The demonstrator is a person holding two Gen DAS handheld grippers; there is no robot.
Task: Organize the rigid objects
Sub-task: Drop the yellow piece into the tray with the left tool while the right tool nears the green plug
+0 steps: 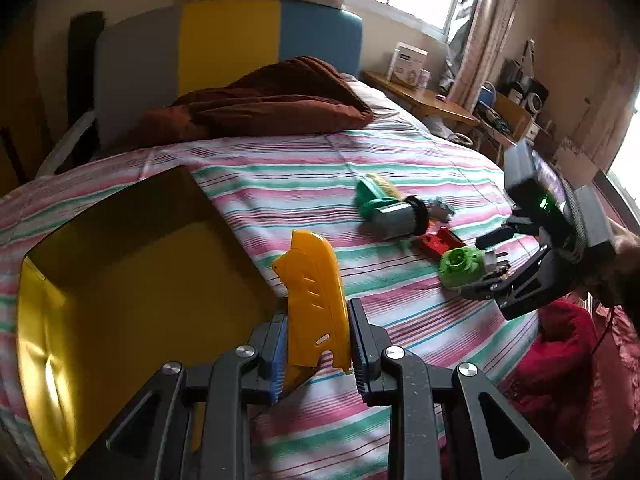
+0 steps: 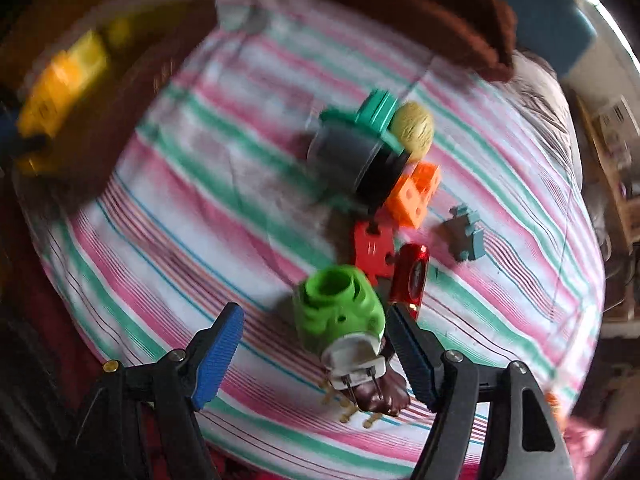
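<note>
Stripes of pink, green and white are running across the bed sheet (image 1: 304,184), and the whole job is playing out on top of it. The left tool (image 1: 316,340) is pinching a yellow plastic piece (image 1: 314,300) between its blue pads, holding it upright just beside the open yellow box (image 1: 132,264) lying on the bed at the left of the left wrist view.

Over on the other side, the right tool (image 2: 316,356) is pointing steeply down with its fingers spread, nothing gripped. A green plastic cap (image 2: 336,312) is sitting between the fingers, close against the right-hand one, with a white plug (image 2: 356,364) and a dark brown plug (image 2: 384,396) lying just below it. Whether that finger is touching the cap, I cannot tell.

Further up the bed the rest of the pile is waiting: a red block (image 2: 372,252) touching a shiny red oblong (image 2: 412,276), an orange block (image 2: 416,196), a grey jar with a black lid (image 2: 352,160), a teal lid (image 2: 372,116) and a yellowish ball (image 2: 414,130) bunched together, and a grey-blue piece (image 2: 466,232) lying apart to the right. A brown pillow (image 1: 260,100) is resting near the headboard.
</note>
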